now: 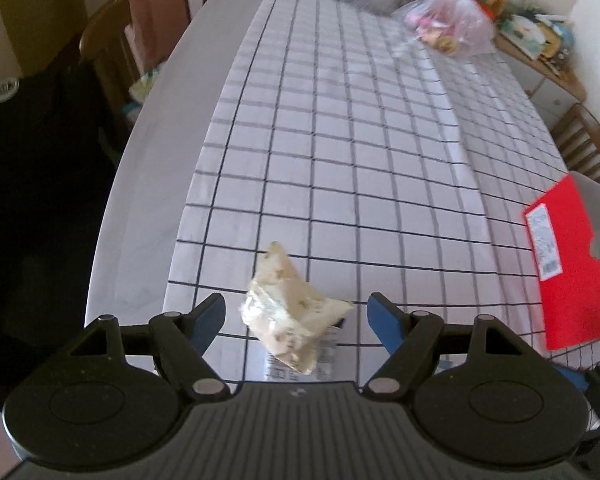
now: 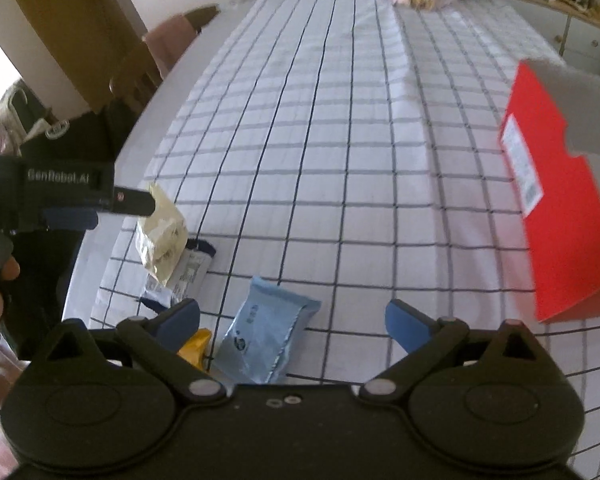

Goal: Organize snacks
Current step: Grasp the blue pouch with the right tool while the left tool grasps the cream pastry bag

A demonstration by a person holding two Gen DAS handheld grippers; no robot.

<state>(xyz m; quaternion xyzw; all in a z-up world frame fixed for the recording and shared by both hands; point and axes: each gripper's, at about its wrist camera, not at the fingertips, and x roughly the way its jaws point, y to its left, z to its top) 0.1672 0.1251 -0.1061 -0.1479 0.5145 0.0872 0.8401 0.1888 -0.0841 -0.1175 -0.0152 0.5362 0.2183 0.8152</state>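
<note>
A long desk is stretching away from both cameras, with a white cloth ruled in dark squares lying along its length and leaving a bare strip showing down the left edge. Wooden chairs are standing by that left edge, and a clear plastic bag of mixed items is sitting at the far end of the desk.

A red box with a white label is standing open near the right edge of the desk, its pale flap lifting above it.

The left claw is hovering low over the near left part of the cloth, its blue-tipped fingers spreading wide apart. A cream snack packet is lying between them on the cloth, touching neither finger, partly covering a flat white printed wrapper beneath it.

The right claw is also gaping open and gripping nothing. A light blue snack pouch is lying on the cloth near the desk's near edge, between the open fingers but apart from both. A small yellow packet is peeking out just beside the pouch, against the left finger; whether they are touching cannot be told.
</note>
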